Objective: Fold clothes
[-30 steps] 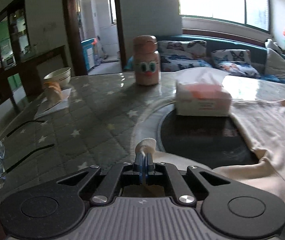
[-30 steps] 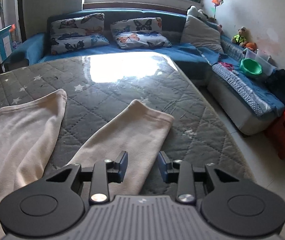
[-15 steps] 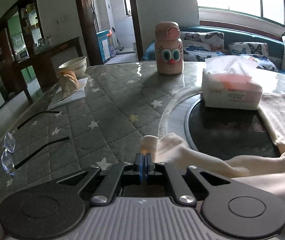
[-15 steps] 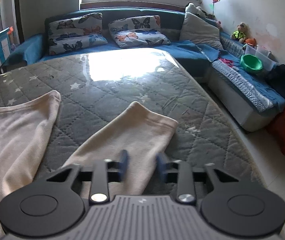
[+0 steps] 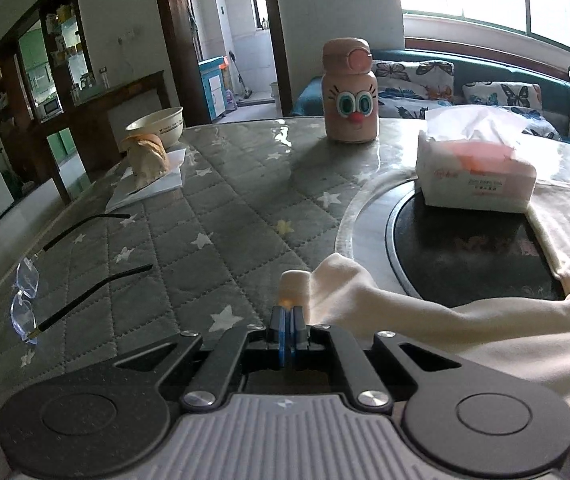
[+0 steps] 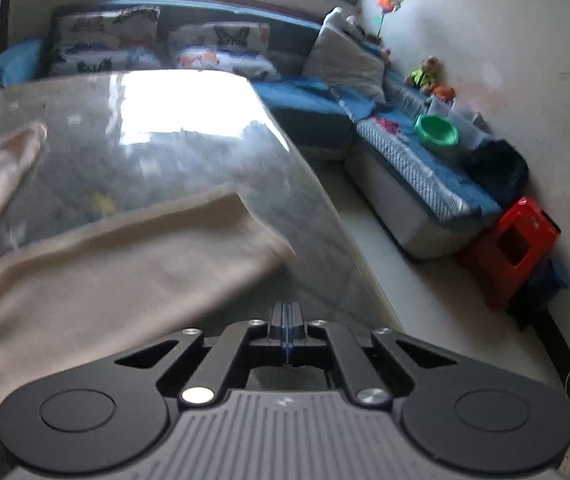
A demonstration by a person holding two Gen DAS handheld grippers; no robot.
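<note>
Left gripper (image 5: 287, 312): clenched on cuff of cream garment (image 5: 425, 312), near side of tissue pack (image 5: 473, 178) | Right gripper (image 6: 286, 314): fingers pressed together, cloth between them not discernible; view blurred | Garment: spread on table (image 5: 213, 216), sleeve (image 6: 133, 264) just left of right gripper | Bottle (image 5: 350, 92): upright, left of tissue pack

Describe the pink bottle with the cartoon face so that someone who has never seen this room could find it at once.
Start at the grey quilted table with white stars. At its far edge, left of the white tissue pack, stands the squat pink bottle. Nothing else there has big blue cartoon eyes, a red nose and a rounded pink cap.
</note>
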